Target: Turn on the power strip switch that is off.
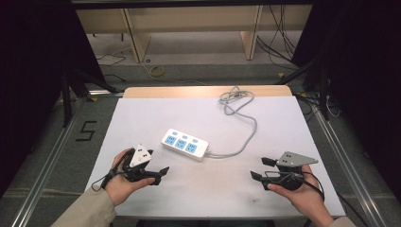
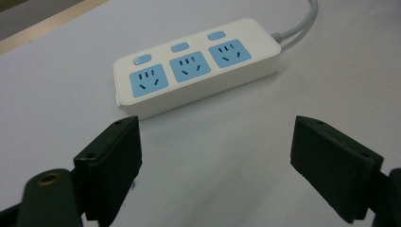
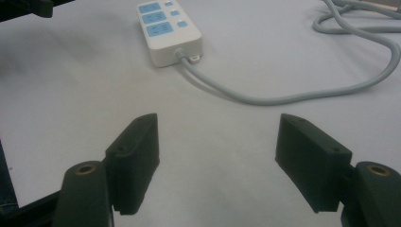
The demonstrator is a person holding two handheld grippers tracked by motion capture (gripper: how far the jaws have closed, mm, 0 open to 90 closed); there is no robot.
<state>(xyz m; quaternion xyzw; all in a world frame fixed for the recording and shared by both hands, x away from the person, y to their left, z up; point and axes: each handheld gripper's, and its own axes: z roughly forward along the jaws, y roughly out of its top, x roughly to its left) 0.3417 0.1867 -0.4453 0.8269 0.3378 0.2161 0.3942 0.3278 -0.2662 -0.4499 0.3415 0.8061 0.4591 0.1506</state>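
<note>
High view, white table [image 1: 142,118], grey floor [image 1: 189,71], wooden desks [image 1: 189,21]

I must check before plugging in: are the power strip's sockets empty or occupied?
Empty: all three blue sockets on the power strip show bare slots, no plug inserted.

Grey cable [image 2: 302,26] — cut off at the frame edge; its coil [image 3: 364,19] likewise cropped.

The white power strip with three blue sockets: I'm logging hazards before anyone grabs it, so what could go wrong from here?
The white power strip with three blue sockets looks smooth and wide, so open jaws might slip off. Its grey cable loops loosely across the white tabletop; the right hand-held gripper could snag it.
</note>
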